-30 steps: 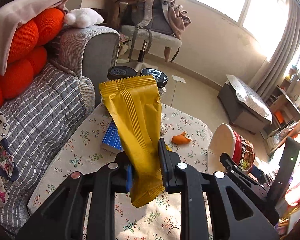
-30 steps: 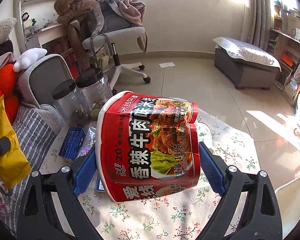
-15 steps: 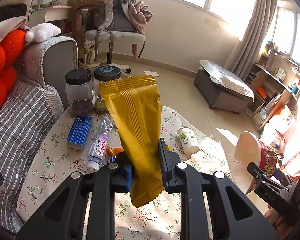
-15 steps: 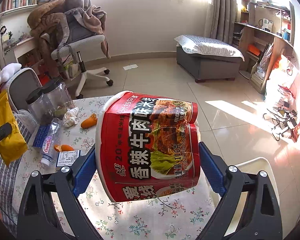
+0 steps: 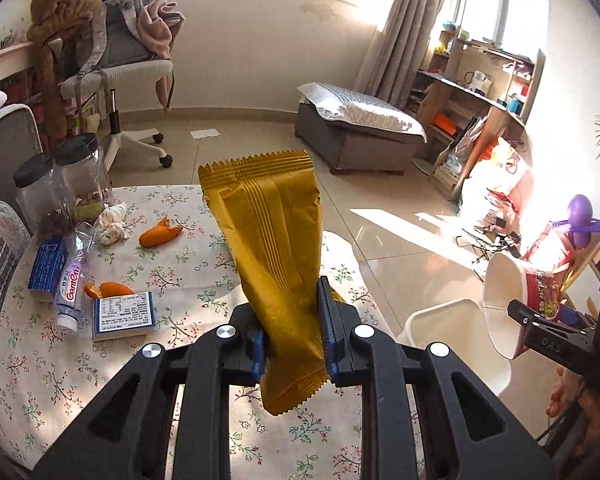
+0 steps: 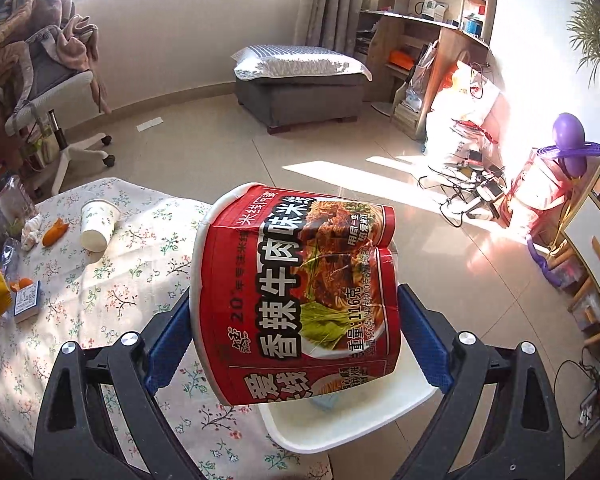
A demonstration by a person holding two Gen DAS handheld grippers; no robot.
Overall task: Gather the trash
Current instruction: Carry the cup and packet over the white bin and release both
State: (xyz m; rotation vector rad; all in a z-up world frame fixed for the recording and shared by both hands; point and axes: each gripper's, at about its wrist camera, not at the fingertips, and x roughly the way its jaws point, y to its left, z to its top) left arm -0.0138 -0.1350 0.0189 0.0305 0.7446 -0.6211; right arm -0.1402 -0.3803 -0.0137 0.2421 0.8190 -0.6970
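**Both grippers loaded: wrapper in the left, noodle cup in the right**

In the left wrist view, the left gripper [image 5: 292,340] sits at lower centre of the frame, its blue-padded jaws pinched narrow on a yellow wrapper [image 5: 274,248]. The wrapper stands nearly upright, its crimped top edge reaching to mid-frame and its lower end hanging below the pads. Behind it, the floral tablecloth [image 5: 180,264] fills the lower left. On the cloth, toward the left edge, lie a plastic bottle [image 5: 71,280] on its side, a blue box [image 5: 46,270] touching it, a white labelled box [image 5: 123,316] just beside the bottle's cap end, and two pieces of orange peel [image 5: 160,235]. A crumpled tissue [image 5: 111,219] rests near two black-lidded jars [image 5: 60,188] at the far left.

In the right wrist view, the right gripper [image 6: 296,336] holds a red instant noodle cup [image 6: 296,304] on its side at centre frame, jaws spread wide around its body, rim pointing left. Directly beneath the cup, at lower centre, is a white bin [image 6: 340,420], standing on the floor beside the table edge. A paper cup [image 6: 97,224] lies tipped over on the cloth in the left part of that frame, well apart from the noodle cup.
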